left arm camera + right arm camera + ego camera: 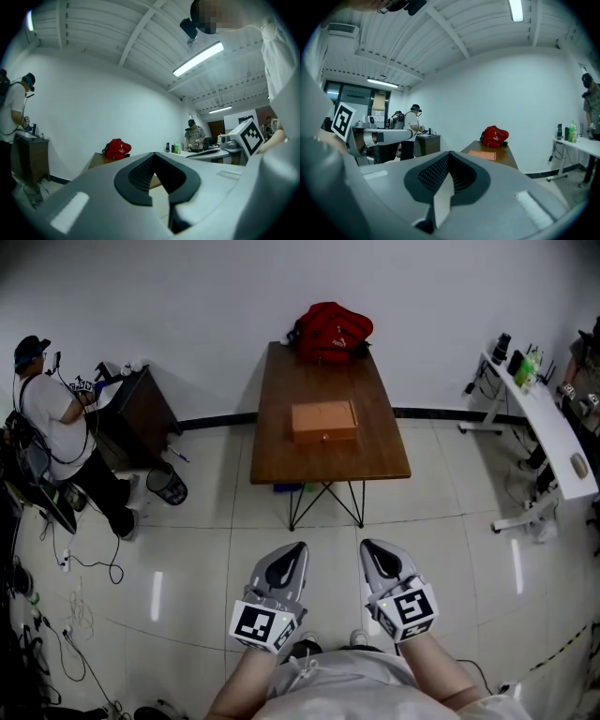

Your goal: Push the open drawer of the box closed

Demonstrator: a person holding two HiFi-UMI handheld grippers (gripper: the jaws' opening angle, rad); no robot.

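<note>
the left tongs [297,548] and the right tongs [367,546] are both pinched shut at the tips with nothing between them. they are held side by side, low in front of the person's body, above the tiled floor [187,559]. well ahead stands a wooden table [281,460]. the box [323,416] lies near its middle, drawer [324,436] side facing the tongs; how far it stands open is hard to judge from here. a red bag [330,332] sits at the table's far end.

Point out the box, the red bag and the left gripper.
box [323,421], head view, middle of its top face.
red bag [330,332], head view, middle of its body.
left gripper [296,550], head view, at its jaw tips.
</note>
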